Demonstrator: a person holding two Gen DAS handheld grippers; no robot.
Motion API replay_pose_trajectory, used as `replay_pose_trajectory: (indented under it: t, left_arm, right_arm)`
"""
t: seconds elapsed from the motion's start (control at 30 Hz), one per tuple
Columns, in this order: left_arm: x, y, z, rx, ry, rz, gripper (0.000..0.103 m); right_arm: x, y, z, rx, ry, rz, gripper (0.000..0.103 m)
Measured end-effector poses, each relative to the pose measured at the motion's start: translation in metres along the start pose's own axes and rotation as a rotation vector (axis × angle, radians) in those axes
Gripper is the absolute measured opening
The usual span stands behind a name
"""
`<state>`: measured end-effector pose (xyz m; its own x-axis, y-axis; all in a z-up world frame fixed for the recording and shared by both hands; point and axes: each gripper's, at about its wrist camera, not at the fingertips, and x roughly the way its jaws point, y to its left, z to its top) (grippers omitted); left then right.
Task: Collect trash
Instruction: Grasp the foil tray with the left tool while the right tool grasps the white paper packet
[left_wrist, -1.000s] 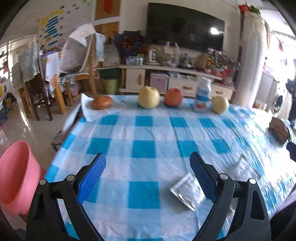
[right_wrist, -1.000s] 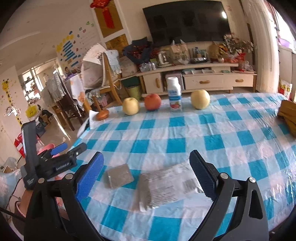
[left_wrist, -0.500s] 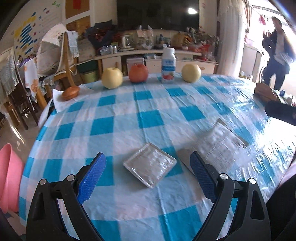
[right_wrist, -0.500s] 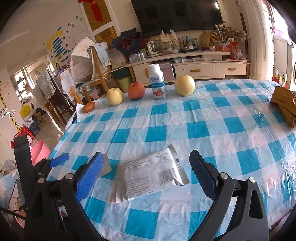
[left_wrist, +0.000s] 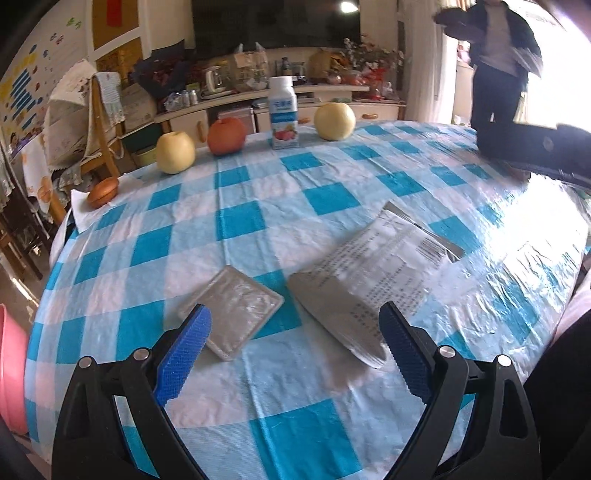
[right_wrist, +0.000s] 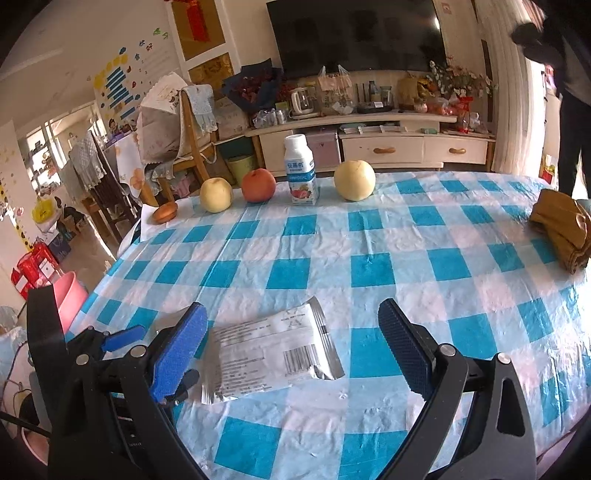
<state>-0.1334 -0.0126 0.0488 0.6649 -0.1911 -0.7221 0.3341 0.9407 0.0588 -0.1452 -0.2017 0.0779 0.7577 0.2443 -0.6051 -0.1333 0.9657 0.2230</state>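
A silver foil wrapper (left_wrist: 369, 280) (right_wrist: 269, 354) with printed text and a barcode lies flat on the blue-checked tablecloth (left_wrist: 240, 221). To its left lies a small clear plastic tray (left_wrist: 232, 310). My left gripper (left_wrist: 295, 332) hovers open just short of both; its left finger overlaps the tray's near corner and its right finger stands by the wrapper's near end. My right gripper (right_wrist: 291, 332) is open above the wrapper, which lies between its fingers and touches neither. In the right wrist view, the left gripper (right_wrist: 122, 336) shows at the lower left and the tray is mostly hidden.
Two yellow pears (right_wrist: 354, 181), a red apple (right_wrist: 258, 184), a milk bottle (right_wrist: 301, 173) and a small bun (right_wrist: 166, 212) line the far edge. Brown folded cloth (right_wrist: 561, 229) sits at the right. A pink bin (left_wrist: 11, 369) stands on the floor at the left. A person (left_wrist: 498, 62) stands beyond the table.
My left gripper has swung right and dropped toward the table, bringing the tray and wrapper close in front of its fingers. In the right wrist view the wrapper has slid left, between the fingers.
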Motion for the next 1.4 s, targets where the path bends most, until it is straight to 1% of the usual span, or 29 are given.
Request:
replay_pose_trajectory:
  t: [0.17,0.4,0.47,0.57,0.7,0.83,0.93,1.03,1.1,1.2,1.23,1.27,1.3,1.37,1.4]
  left_arm:
    - [0.002,-0.007,0.002,0.016,0.003,-0.023,0.091]
    - [0.0,-0.007,0.005,0.009,-0.007,-0.054,0.091]
    - [-0.001,-0.007,0.007,0.01,-0.011,-0.067,0.091]
    - [0.0,-0.006,0.007,0.007,-0.009,-0.07,0.091]
    - [0.002,-0.003,0.008,-0.003,0.004,-0.072,0.091]
    - [0.007,0.003,0.008,-0.016,0.04,-0.051,0.091]
    - [0.008,0.014,0.009,-0.032,0.055,-0.052,0.091]
    - [0.006,0.029,0.011,-0.034,0.066,-0.075,0.091]
    - [0.005,0.043,0.011,-0.047,0.082,-0.092,0.091]
    - [0.006,0.057,0.009,-0.049,0.102,-0.071,0.091]
    - [0.007,0.06,0.009,-0.058,0.107,-0.067,0.091]
    - [0.01,0.066,0.009,-0.094,0.117,-0.077,0.091]
    - [0.013,0.071,0.008,-0.125,0.126,-0.085,0.091]
    - [0.02,0.082,0.007,-0.208,0.147,-0.105,0.091]
    - [0.022,0.084,0.007,-0.226,0.155,-0.108,0.091]
  right_arm:
    - [0.001,-0.007,0.003,0.011,-0.005,-0.006,0.094]
    - [-0.002,-0.014,0.005,0.027,-0.018,-0.019,0.094]
    - [-0.002,-0.02,0.006,0.045,-0.019,-0.026,0.094]
    - [0.001,-0.03,0.004,0.092,0.003,-0.03,0.094]
    - [0.012,-0.041,-0.002,0.154,0.063,-0.005,0.094]
    - [0.029,-0.04,-0.009,0.158,0.149,0.021,0.094]
    - [0.041,-0.036,-0.017,0.144,0.214,0.036,0.094]
    - [0.05,-0.032,-0.024,0.18,0.267,0.106,0.094]
    - [0.054,-0.026,-0.028,0.179,0.296,0.136,0.094]
    - [0.061,-0.017,-0.036,0.174,0.353,0.159,0.094]
    - [0.063,-0.013,-0.039,0.166,0.368,0.162,0.09]
    - [0.065,-0.011,-0.04,0.158,0.377,0.162,0.085]
    - [0.068,-0.006,-0.043,0.149,0.393,0.167,0.076]
    - [0.074,0.0,-0.047,0.138,0.411,0.174,0.074]
    - [0.077,0.003,-0.048,0.135,0.418,0.173,0.074]
